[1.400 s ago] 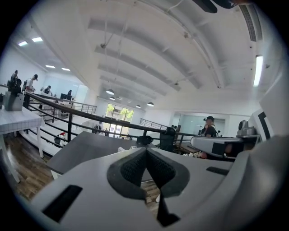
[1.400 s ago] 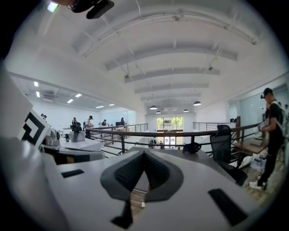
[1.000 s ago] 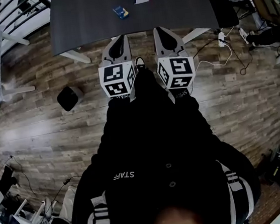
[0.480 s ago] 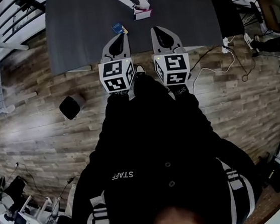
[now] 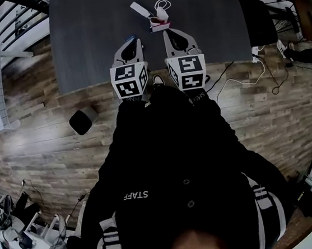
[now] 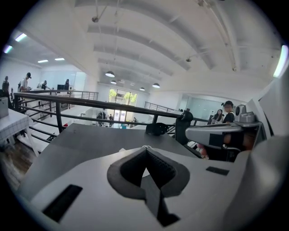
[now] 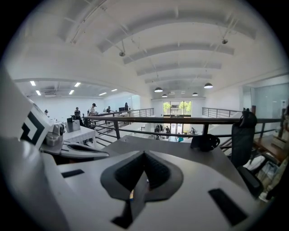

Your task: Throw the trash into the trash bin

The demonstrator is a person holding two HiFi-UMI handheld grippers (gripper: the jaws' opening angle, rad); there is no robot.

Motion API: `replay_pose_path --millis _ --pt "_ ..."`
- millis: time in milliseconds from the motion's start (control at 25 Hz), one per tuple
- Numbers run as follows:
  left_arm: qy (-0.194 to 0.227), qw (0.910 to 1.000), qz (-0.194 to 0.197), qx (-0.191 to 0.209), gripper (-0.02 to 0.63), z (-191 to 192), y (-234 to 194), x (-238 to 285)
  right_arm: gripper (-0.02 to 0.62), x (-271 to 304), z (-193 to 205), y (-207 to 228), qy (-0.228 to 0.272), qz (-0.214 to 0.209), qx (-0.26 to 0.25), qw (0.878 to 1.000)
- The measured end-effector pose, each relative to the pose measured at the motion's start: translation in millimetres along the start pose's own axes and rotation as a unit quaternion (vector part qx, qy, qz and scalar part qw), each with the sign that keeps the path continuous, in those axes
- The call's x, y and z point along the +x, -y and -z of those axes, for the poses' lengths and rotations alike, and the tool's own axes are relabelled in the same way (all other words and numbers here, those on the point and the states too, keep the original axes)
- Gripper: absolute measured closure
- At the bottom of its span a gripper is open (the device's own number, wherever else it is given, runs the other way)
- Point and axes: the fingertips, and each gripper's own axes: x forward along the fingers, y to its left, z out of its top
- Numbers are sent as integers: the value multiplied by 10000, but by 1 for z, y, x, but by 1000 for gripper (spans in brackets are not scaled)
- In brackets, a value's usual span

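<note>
The left gripper point(image 5: 133, 41) and right gripper point(image 5: 168, 33) hover over the table's point(image 5: 88, 33) near edge, the 2 closed on nothing. Small litter point(image 5: 156, 13), perhaps wrappers, lies just beyond the right one.

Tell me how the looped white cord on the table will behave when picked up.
Probably floppy: the cord lies in thin loose loops, so it should sag from a pinch. Likely light, being so thin. It lies beside a white strip and a pink packet, so it may drag them.
</note>
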Motion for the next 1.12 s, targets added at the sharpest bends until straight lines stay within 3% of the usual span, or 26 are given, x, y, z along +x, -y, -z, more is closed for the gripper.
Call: replay_pose_path --millis 240,520,1120 --pt "-525 9975 -282 -387 605 44 -34 19 580 26 36 -6 -475 -84 -7 9988" --pt "-1197 9884 -452 -824 604 104 -56 24 580 43 73 -25 -938 -243 115 9952" --pt "-1885 9722 -768 -1158 605 172 -84 33 580 88 148 -68 -1739 -855 112 9810"
